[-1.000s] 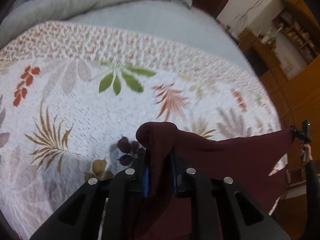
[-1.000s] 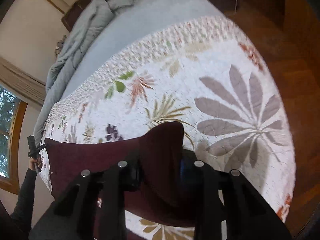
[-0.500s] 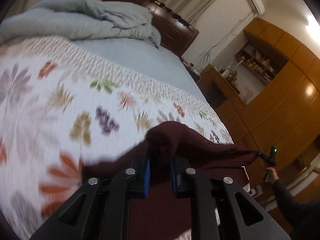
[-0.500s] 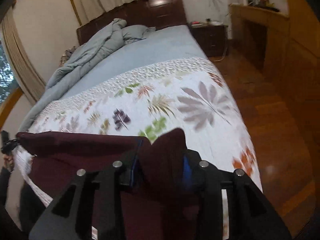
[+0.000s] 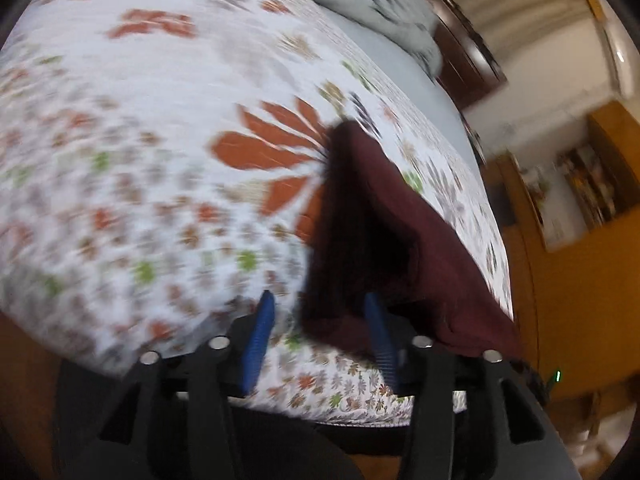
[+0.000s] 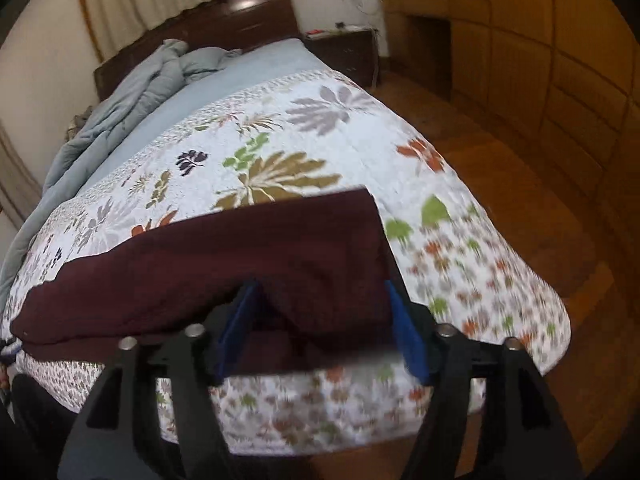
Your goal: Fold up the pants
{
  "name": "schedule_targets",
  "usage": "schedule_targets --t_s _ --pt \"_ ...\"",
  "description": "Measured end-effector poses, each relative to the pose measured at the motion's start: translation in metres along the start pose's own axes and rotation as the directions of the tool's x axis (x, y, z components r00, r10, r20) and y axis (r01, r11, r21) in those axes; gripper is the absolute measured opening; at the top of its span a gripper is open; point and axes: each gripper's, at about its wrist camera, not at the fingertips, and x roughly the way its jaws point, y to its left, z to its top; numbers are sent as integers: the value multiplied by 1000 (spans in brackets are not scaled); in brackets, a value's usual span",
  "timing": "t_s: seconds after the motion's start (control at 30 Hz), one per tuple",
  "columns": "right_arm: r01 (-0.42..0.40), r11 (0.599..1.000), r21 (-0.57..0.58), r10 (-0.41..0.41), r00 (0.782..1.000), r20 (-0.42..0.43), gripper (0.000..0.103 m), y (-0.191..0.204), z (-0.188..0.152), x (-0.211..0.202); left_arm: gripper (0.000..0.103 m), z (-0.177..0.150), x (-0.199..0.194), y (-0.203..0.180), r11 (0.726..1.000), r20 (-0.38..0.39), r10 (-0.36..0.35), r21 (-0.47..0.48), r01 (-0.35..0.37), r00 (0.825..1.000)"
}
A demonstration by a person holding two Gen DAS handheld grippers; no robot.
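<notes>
So up close in the left wrist view, the left gripper (image 5: 318, 334) has its jaws spread wide, blue pads (image 5: 258, 334) well apart, and nothing pinched between them; a corner of the dark maroon knit pants (image 5: 362, 216) sits in the gap between the pads but isn't squeezed by them. Same deal on the other side: the right gripper (image 6: 318, 326) has its jaws released too, with the blue pads (image 6: 404, 334) standing on either side of a hump of maroon cloth, and I can't tell if the fabric actually touches them. The pants (image 6: 224, 264) lie across the foot end of the bed in a long band, folded over with a straight far edge, running from the right gripper off to the left of that view, right along the bed's near edge. Under them is the white quilted bedspread with a leaf and flower print (image 6: 304, 160), which hangs over the foot of the bed. Farther up there's a plain grey-blue sheet (image 6: 224, 80), then a rumpled grey-blue duvet (image 6: 132, 96) bunched toward the dark wooden headboard (image 6: 240, 16). Off to the right is a wood plank floor (image 6: 500, 152) and honey-coloured wooden cabinets (image 6: 560, 40). Left view is pretty motion-blurred, so detail there is rough.
</notes>
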Motion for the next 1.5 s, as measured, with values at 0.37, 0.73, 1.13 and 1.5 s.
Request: schedule_targets --t_s 0.37,0.73,1.13,1.5 --pt "-154 887 435 205 976 -71 85 -26 -31 -11 77 -16 22 -63 973 -30 -223 -69 221 974" --pt "-317 681 660 418 908 5 90 -28 -31 -41 56 -2 75 -69 990 -23 -92 -110 89 995" --pt "-216 610 763 380 924 -43 31 -39 0 32 25 6 68 -61 989 -35 -87 -121 82 996" --pt "-369 740 562 348 925 149 12 -26 15 -6 20 22 24 -59 965 52 -194 -167 200 980"
